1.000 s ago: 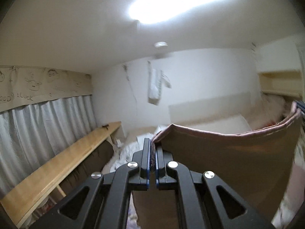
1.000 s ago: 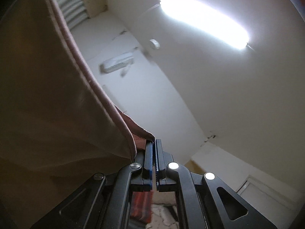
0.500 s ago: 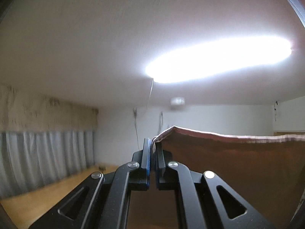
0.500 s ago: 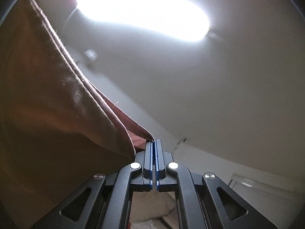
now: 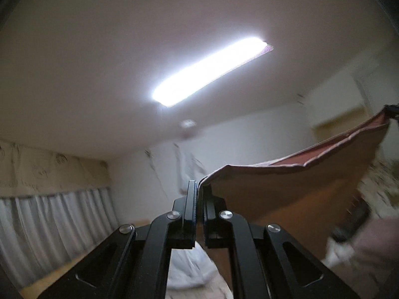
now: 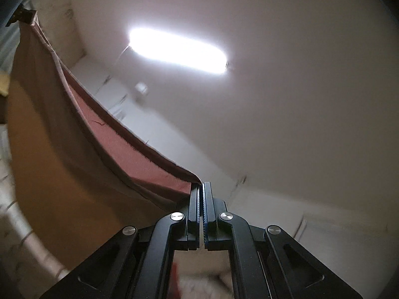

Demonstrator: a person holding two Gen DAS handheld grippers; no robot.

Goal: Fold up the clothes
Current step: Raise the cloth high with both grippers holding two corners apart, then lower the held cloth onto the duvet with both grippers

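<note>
Up in the air before the left wrist camera, the left gripper (image 5: 199, 191) has its two fingers (image 5: 191, 199) pressed together on one corner of a single brown garment (image 5: 286, 194). The cloth leaves the fingertips on their right side and stretches away to the right, its reddish hemmed top edge rising toward the far right rim of the view, where a small dark tip of the right gripper (image 5: 392, 111) holds the opposite corner. Below that edge the fabric hangs down as one broad sheet, well clear of the white bedding (image 5: 189, 269) seen blurred between the finger arms. One long ceiling light (image 5: 209, 71) glows overhead, one pale curtain (image 5: 49, 224) covers the left wall, and a blurred sleeve or arm (image 5: 369, 244) shows at the lower right.

Seen from the right wrist camera, the right gripper (image 6: 201, 194) likewise has both fingers (image 6: 208, 199) closed tight, pinching the garment's (image 6: 49, 174) other corner at their left side. From there the hem climbs leftward in a sagging line to the upper left rim, where the left gripper (image 6: 23, 16) shows as a dark clamp on the corner. The reddish inner face shows just under the hem; the brown body hangs below, left of the fingers. The same single ceiling light (image 6: 178, 51) shines above.
</note>
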